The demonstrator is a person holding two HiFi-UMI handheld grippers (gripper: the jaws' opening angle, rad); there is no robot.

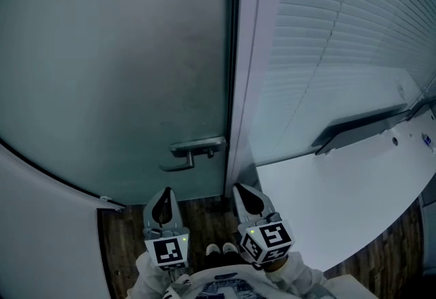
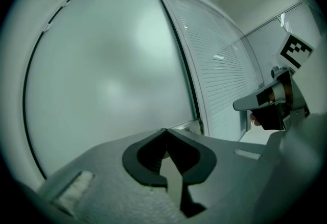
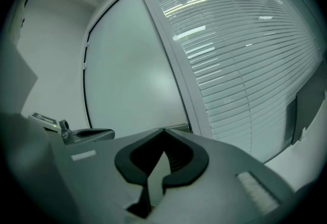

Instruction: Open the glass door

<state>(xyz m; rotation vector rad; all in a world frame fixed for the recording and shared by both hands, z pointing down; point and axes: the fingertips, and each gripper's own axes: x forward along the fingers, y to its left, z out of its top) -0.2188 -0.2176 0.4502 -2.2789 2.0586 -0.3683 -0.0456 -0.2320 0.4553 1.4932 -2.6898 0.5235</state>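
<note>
We are at the approach step. The frosted glass door stands shut in its pale grey metal frame, and its silver lever handle sits at the door's right edge, just beside that frame. Nothing touches it yet.

The left gripper and the right gripper hang side by side over the dark wooden floor. Both are short of the handle and apart from it — the left one under the lever's free end, the right one nearer the frame. In each gripper view the jaws meet tip to tip with nothing between them, so both tools are empty.

As we judge it, the next move calls for one gripper to rise to the lever. It could part its jaws to clasp the bar, or simply bear down on it with the jaws closed. We cannot tell from here which way the door swings — that decides whether a push or a pull follows.
</note>
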